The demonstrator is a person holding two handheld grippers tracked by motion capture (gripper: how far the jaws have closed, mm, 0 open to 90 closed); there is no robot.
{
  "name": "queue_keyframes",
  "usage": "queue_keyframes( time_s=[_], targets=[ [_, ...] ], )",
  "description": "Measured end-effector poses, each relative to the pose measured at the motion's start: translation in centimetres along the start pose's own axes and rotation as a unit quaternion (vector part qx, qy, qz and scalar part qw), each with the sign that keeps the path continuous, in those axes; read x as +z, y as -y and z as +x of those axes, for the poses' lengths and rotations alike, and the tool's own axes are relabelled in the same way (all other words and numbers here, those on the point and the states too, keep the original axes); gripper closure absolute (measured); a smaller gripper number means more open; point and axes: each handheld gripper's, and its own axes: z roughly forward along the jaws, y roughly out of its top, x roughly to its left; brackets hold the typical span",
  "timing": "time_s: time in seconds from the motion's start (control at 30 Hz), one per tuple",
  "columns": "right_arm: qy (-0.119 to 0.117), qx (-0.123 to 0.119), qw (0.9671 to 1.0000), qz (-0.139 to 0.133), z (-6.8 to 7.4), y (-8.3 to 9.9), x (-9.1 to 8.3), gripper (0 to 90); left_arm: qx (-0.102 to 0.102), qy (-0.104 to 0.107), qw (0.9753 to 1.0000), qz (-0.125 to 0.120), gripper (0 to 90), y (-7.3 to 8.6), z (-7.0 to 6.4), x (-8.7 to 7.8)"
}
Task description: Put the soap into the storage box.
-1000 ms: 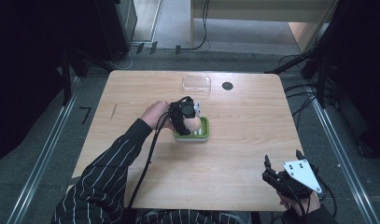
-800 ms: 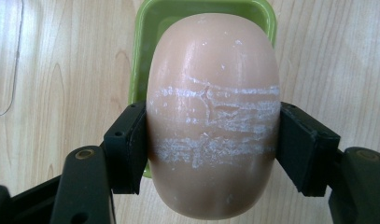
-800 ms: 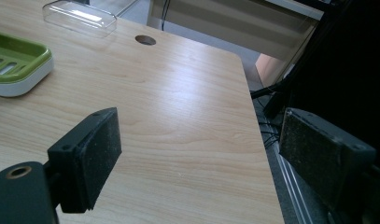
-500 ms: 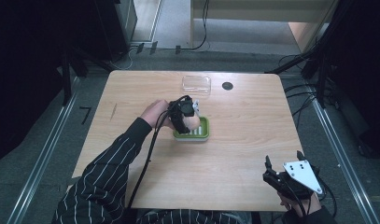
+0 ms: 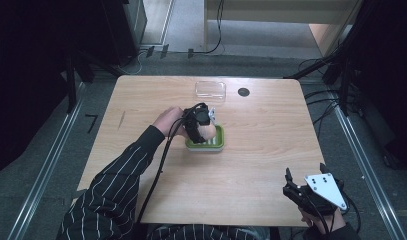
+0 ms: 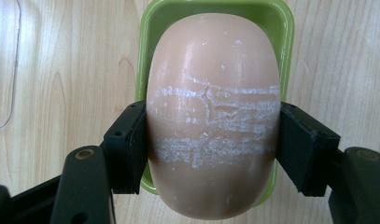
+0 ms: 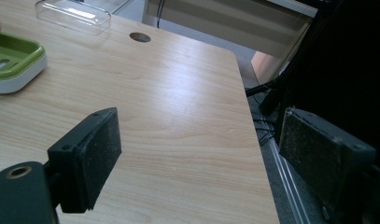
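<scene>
Soap (image 6: 212,126), clamped across its width by the left hand-held gripper (image 6: 211,144), runs lengthwise along the green dish (image 6: 150,28).

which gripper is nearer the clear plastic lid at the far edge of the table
Left. The left gripper holds the soap bar over the green soap dish, just nearer the person than the clear lid. The right gripper sits at the table's near right corner.

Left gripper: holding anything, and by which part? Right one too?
Left gripper is shut on the soap, pads on its two long sides at mid-length, over the green dish. Right gripper is open and holds nothing.
</scene>
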Motion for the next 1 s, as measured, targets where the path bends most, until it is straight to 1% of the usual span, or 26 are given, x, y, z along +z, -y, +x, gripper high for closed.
queue_keyframes(
  time_s=[0.07, 0.1, 0.17, 0.53, 0.57, 0.67, 0.73, 0.87, 0.97, 1.0],
  targets=[
    [-0.001, 0.001, 1.0, 0.0, 0.0, 0.0, 0.0, 13.6, 0.004, -0.003, 1.0, -0.001, 33.5, -0.1, 0.0, 0.0],
    [0.0, 0.001, 1.0, -0.001, -0.1, 0.0, 0.0, 13.6, 0.005, 0.0, 1.0, -0.001, 33.4, -0.1, 0.0, 0.1],
    [0.0, 0.001, 1.0, -0.001, -0.1, 0.0, -0.1, 13.6, 0.006, -0.001, 1.0, -0.001, 33.5, -0.1, 0.0, 0.2],
    [0.002, 0.0, 1.0, 0.0, -0.1, 0.1, -0.1, 13.6, 0.004, -0.001, 1.0, 0.002, 33.4, 0.1, 0.3, 0.8],
    [0.002, -0.001, 1.0, 0.0, -0.1, 0.1, -0.1, 13.6, 0.0, -0.001, 1.0, 0.001, 33.5, 0.2, 0.3, 0.9],
    [0.002, 0.001, 1.0, 0.001, -0.1, 0.1, -0.1, 13.6, 0.006, -0.001, 1.0, 0.002, 33.4, 0.3, 0.4, 1.0],
    [0.002, 0.001, 1.0, 0.001, -0.1, 0.1, -0.1, 13.6, 0.004, 0.005, 1.0, 0.001, 33.5, 0.3, 0.4, 1.2],
    [0.002, 0.0, 1.0, 0.001, -0.1, 0.1, -0.1, 13.6, 0.004, 0.006, 1.0, 0.002, 33.4, 0.4, 0.5, 1.7],
    [0.002, 0.002, 1.0, 0.0, -0.1, 0.1, -0.1, 13.6, 0.004, 0.01, 0.9999, 0.007, 33.4, 0.4, 0.5, 2.0],
    [0.002, 0.002, 1.0, 0.0, -0.1, 0.1, -0.1, 13.6, 0.003, 0.011, 0.9999, 0.005, 33.4, 0.4, 0.5, 2.2]
  ],
)
